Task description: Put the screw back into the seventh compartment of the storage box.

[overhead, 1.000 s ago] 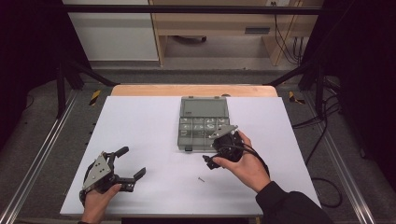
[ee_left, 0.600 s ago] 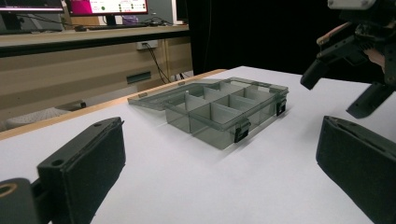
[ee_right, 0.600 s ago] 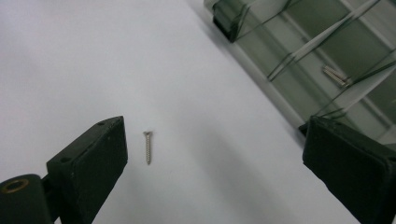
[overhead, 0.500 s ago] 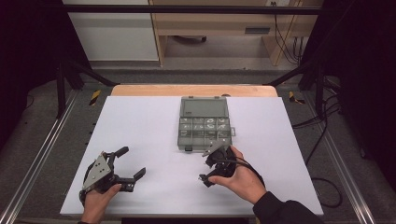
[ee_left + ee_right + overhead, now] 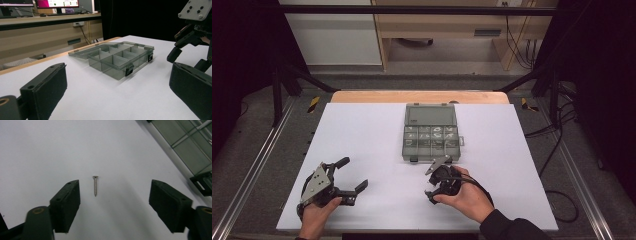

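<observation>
Currently, the right gripper (image 5: 115, 195) is hanging low over the white table (image 5: 362, 140) near its front edge, its jaws apart and just closing around one small screw (image 5: 95, 185) lying loose between them, untouched. One grey compartment box (image 5: 431, 132) is sitting open mid-table. The left gripper (image 5: 343, 176) is resting wide and empty near the front-left corner.

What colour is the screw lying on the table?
Silver, shiny metal. The screw shows best in the right gripper view, against the white table.
</observation>
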Motion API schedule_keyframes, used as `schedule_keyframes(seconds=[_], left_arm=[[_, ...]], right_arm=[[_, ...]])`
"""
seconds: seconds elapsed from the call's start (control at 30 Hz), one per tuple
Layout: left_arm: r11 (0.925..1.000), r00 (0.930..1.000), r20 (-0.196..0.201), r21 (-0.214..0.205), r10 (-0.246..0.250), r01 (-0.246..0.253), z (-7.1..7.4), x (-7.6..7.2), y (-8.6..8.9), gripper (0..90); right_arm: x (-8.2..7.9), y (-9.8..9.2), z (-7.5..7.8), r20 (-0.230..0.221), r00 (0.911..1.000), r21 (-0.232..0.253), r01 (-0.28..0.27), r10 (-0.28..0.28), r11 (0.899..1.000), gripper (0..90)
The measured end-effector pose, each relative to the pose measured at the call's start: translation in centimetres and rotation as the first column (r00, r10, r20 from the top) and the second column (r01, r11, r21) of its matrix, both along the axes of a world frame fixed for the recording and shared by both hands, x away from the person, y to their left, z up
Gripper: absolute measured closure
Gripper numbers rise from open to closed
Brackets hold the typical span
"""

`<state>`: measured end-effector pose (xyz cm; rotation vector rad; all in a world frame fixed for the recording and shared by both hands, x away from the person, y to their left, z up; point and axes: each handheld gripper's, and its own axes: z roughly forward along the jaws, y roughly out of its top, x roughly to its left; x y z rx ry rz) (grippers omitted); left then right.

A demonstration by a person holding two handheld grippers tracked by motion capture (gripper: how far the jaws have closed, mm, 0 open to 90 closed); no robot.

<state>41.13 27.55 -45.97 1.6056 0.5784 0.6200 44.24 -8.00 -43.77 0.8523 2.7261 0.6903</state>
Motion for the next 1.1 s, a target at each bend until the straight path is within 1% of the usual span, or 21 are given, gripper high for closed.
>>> schedule_keyframes(seconds=[0.03, 0.07, 0.1, 0.17, 0.2, 0.23, 0.27, 0.3, 0.4, 0.43, 0.5, 0.53, 0.57, 0.7, 0.87, 0.93, 0.97, 1.0, 1.03, 1.07, 1.1], left_arm=[[1.0, 1.0, 0.0, 0.001, 0.0, 0.0, 0.0, 0.0, 0.0, 1.3], [1.0, 1.0, 0.0, 0.0, 0.0, 0.0, 0.0, 0.0, 0.0, 1.3], [1.0, 1.0, 0.0, 0.0, 0.0, 0.0, 0.0, 0.0, 0.0, 1.4], [1.0, 1.0, 0.0, 0.0, 0.0, 0.0, 0.0, 0.0, 0.0, 1.4], [1.0, 1.0, 0.0, 0.001, 0.0, 0.0, 0.0, 0.0, 0.0, 1.3], [1.0, 1.0, 0.0, 0.0, 0.0, 0.0, 0.0, 0.0, 0.0, 1.4], [1.0, 1.0, 0.0, 0.0, 0.0, 0.0, 0.0, 0.0, 0.0, 1.4], [1.0, 1.0, 0.0, 0.002, -0.001, 0.001, 0.0, 0.0, 0.0, 1.4], [1.0, 1.0, -0.001, 0.002, -0.001, 0.001, 0.0, 0.0, 0.0, 1.4], [1.0, 1.0, -0.004, 0.005, -0.001, 0.001, 0.0, 0.0, 0.0, 1.4], [1.0, 1.0, -0.004, 0.004, -0.001, 0.001, 0.0, 0.0, 0.0, 1.4], [1.0, 1.0, -0.002, 0.002, -0.001, 0.001, 0.0, 0.0, -0.1, 1.4], [1.0, 1.0, -0.002, 0.002, -0.002, 0.002, -0.1, 0.0, -0.1, 1.4], [1.0, 1.0, -0.003, 0.003, -0.002, 0.002, -0.1, 0.0, -0.1, 1.4], [1.0, 1.0, -0.003, 0.003, -0.004, 0.004, -0.1, 0.0, -0.1, 1.4], [1.0, 1.0, -0.004, 0.003, -0.004, 0.004, -0.1, 0.0, -0.1, 1.4], [1.0, 1.0, -0.004, 0.003, -0.005, 0.005, -0.1, 0.0, -0.1, 1.4], [1.0, 1.0, -0.004, 0.002, -0.005, 0.005, -0.1, 0.0, -0.1, 1.4], [1.0, 1.0, -0.004, 0.002, -0.005, 0.005, -0.1, 0.0, -0.1, 1.4], [1.0, 1.0, -0.004, 0.001, -0.005, 0.005, -0.1, 0.0, -0.1, 1.4], [1.0, 1.0, -0.004, 0.001, -0.005, 0.005, -0.1, 0.0, -0.1, 1.4]], right_arm=[[0.0, 0.0, 0.0, 0.0, 1.0, 0.0, 0.0, 0.0, 1.0, 28.9], [-0.1, 0.1, 0.1, -0.006, 1.0, 0.014, 0.007, -0.006, 1.0, 34.2], [0.0, 0.0, 0.1, -0.002, 1.0, 0.005, -0.004, 0.004, 1.0, 36.4], [-0.1, 0.1, 0.1, -0.005, 1.0, 0.008, -0.004, 0.004, 1.0, 38.8], [-0.1, 0.0, 0.1, -0.007, 0.9999, 0.01, -0.008, 0.008, 1.0, 41.6], [-0.2, 0.2, 0.1, -0.023, 0.9997, 0.023, -0.002, 0.003, 1.0, 46.4], [-0.2, 0.2, 0.1, -0.023, 0.9997, 0.023, -0.002, 0.003, 1.0, 46.4], [-0.2, 0.2, 0.0, -0.032, 0.9995, 0.018, -0.005, 0.005, 1.0, 51.9], [-0.1, 0.4, -0.1, -0.039, 0.9991, 0.021, -0.014, 0.015, 1.0, 58.6], [-0.2, 0.5, -0.2, -0.053, 0.9986, 0.031, -0.008, 0.01, 0.999, 60.7], [-0.1, 0.6, -0.3, -0.055, 0.9984, 0.033, -0.01, 0.011, 0.999, 62.4], [-0.1, 0.7, -0.4, -0.056, 0.9982, 0.03, -0.021, 0.023, 0.999, 63.6], [0.0, 1.0, -0.6, -0.064, 0.9977, 0.023, -0.019, 0.02, 1.0, 66.2], [0.2, 1.2, -0.9, -0.071, 0.9973, 0.027, -0.018, 0.02, 0.999, 69.7], [0.4, 1.6, -1.4, -0.102, 0.9947, 0.036, 0.0, 0.004, 0.999, 74.9], [0.6, 1.6, -1.6, -0.104, 0.9945, 0.031, -0.004, 0.008, 1.0, 76.6], [0.7, 1.4, -1.8, -0.095, 0.9952, 0.027, -0.02, 0.022, 0.999, 78.1], [0.6, 1.5, -1.8, -0.111, 0.9938, 0.035, 0.005, -0.001, 0.999, 79.7], [0.6, 1.5, -1.8, -0.111, 0.9938, 0.035, 0.005, -0.001, 0.999, 79.7], [0.7, 1.4, -1.9, -0.108, 0.9942, 0.042, 0.009, -0.004, 0.999, 83.5], [0.8, 1.3, -1.9, -0.101, 0.9949, 0.04, 0.006, -0.002, 0.999, 85.1]])
